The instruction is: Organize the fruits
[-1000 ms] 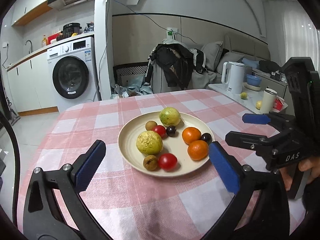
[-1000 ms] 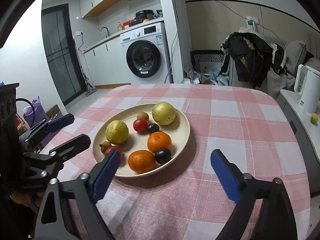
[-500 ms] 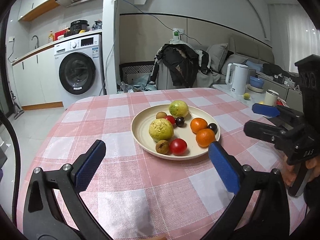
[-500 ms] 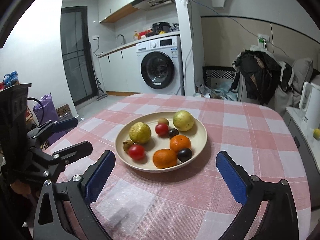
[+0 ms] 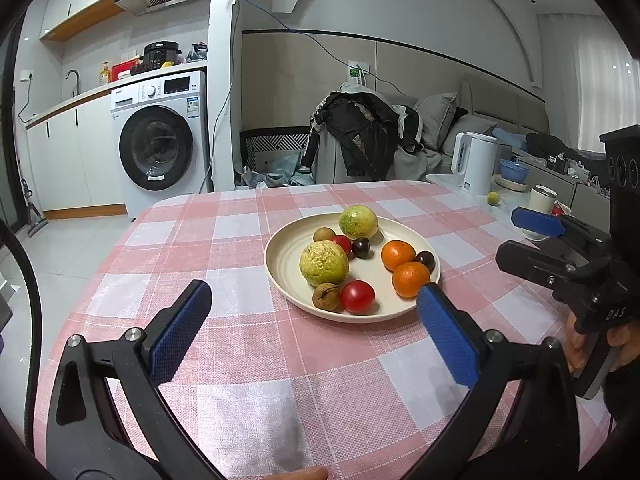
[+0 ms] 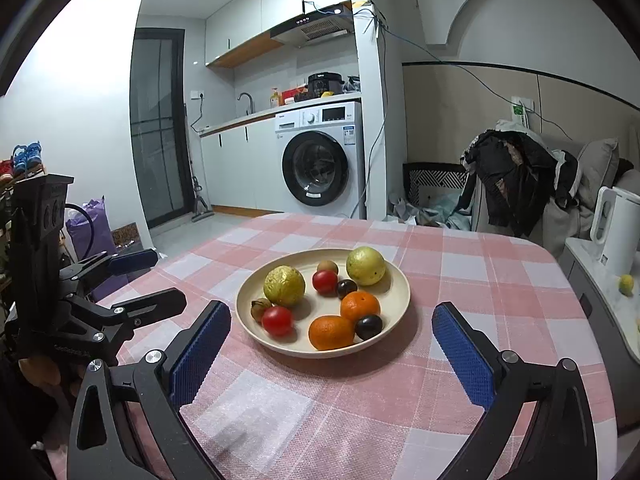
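Cream plate [image 5: 280,264] of round fruit lies flat; left tool [image 5: 316,332] and right tool [image 6: 332,344] both spread.

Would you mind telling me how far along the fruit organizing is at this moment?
Nothing looks sorted: all the fruit lies mixed on the plate, the oranges beside dark plums, tomatoes and guavas. Nothing is in hand; the left gripper and right gripper hang open short of the plate. All the grouping remains.
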The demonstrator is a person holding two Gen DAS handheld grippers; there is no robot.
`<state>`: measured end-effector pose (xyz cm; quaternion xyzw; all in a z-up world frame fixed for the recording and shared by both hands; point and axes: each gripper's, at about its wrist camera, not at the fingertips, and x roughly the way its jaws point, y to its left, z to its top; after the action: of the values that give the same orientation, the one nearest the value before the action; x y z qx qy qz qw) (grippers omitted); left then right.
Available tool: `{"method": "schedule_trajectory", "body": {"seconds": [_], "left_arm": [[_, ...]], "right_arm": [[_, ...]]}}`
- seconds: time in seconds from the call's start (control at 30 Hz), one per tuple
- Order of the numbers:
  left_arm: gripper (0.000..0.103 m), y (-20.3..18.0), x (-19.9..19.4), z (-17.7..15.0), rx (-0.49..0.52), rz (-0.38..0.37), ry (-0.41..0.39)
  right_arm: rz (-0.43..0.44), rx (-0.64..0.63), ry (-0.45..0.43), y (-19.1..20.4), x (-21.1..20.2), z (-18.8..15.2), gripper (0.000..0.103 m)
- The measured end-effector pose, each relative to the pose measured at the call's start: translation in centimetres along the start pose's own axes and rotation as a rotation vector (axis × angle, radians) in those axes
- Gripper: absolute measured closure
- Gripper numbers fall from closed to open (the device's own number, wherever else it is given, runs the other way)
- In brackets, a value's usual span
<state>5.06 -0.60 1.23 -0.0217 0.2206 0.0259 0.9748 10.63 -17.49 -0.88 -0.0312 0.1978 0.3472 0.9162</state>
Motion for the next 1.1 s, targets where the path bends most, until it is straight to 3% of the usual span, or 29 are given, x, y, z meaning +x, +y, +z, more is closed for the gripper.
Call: {"method": "schedule_trajectory", "body": {"seconds": [1.1], "left_arm": [[0.001,-0.21,0.78,0.31,0.008,-0.011,0.026]], "right_arm": [[0.005,0.022,-0.003,-0.31,-0.41,0.13,0.0]]}}
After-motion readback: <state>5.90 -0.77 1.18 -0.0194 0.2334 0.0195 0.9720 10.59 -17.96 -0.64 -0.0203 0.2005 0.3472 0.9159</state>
